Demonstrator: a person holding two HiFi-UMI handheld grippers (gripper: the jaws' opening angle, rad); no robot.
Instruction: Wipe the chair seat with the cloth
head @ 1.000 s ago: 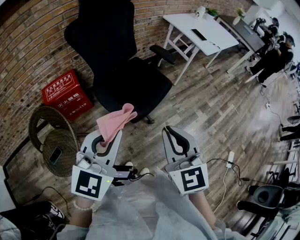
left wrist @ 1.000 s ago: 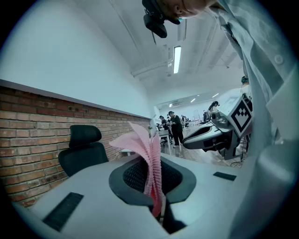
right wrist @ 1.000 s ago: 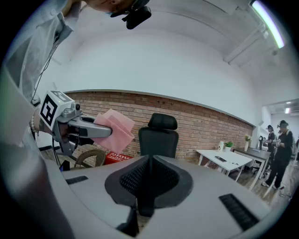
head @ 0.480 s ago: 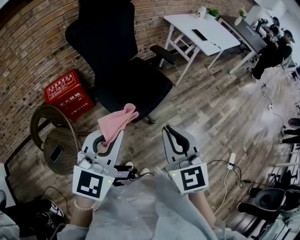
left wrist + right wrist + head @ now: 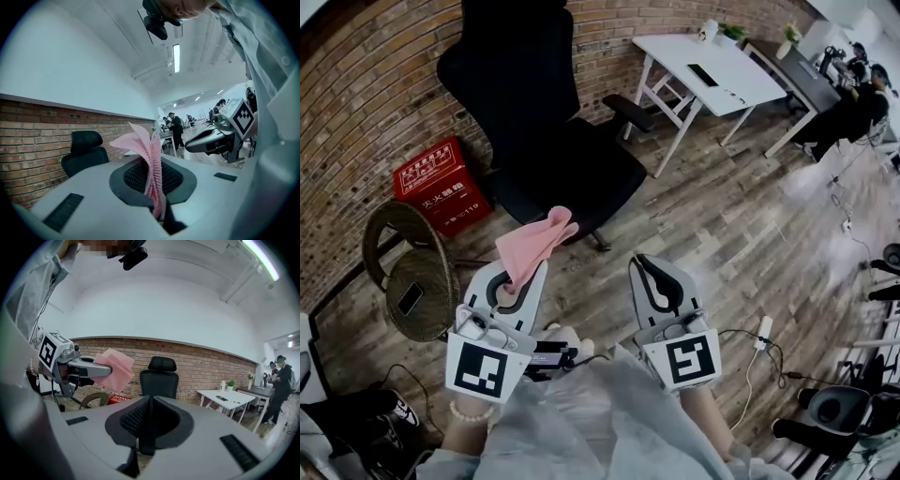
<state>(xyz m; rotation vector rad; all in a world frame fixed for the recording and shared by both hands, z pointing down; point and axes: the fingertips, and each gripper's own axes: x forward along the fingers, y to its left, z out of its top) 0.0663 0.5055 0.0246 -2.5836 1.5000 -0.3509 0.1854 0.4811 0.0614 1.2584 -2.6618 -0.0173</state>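
Left gripper [image 5: 521, 274] clenched on a soft pink cloth [image 5: 532, 242], pleated where the jaws pinch it and fanning up and forward past their tips; right gripper [image 5: 650, 267] closed tight with nothing between its jaws. Both held side by side, nearly level, pointing toward the black high-backed office chair [image 5: 581, 173]. Cloth in the air, short of the seat; red brick wall [image 5: 375, 84] behind.

Pink cloth [image 5: 532, 246], black chair [image 5: 546, 131]
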